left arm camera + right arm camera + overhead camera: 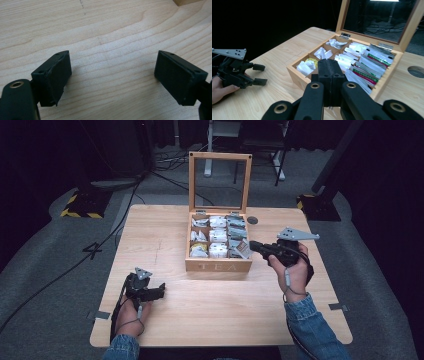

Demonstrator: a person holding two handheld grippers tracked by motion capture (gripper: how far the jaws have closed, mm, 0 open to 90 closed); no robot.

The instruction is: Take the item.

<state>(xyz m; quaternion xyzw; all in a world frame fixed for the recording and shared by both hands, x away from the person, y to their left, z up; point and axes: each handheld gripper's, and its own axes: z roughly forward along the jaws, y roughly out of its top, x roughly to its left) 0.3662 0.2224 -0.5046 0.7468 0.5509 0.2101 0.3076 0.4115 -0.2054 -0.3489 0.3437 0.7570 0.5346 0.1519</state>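
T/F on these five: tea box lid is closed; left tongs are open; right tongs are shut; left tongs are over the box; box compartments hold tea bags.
1. The tea box lid is closed. False: the glass-paned lid stands upright, open.
2. The left tongs are open. True: jaws stand wide apart over bare wooden table.
3. The right tongs are shut. True: jaws meet.
4. The left tongs are over the box. False: they sit near the table's front left, apart from it.
5. The compartments hold tea bags. True.
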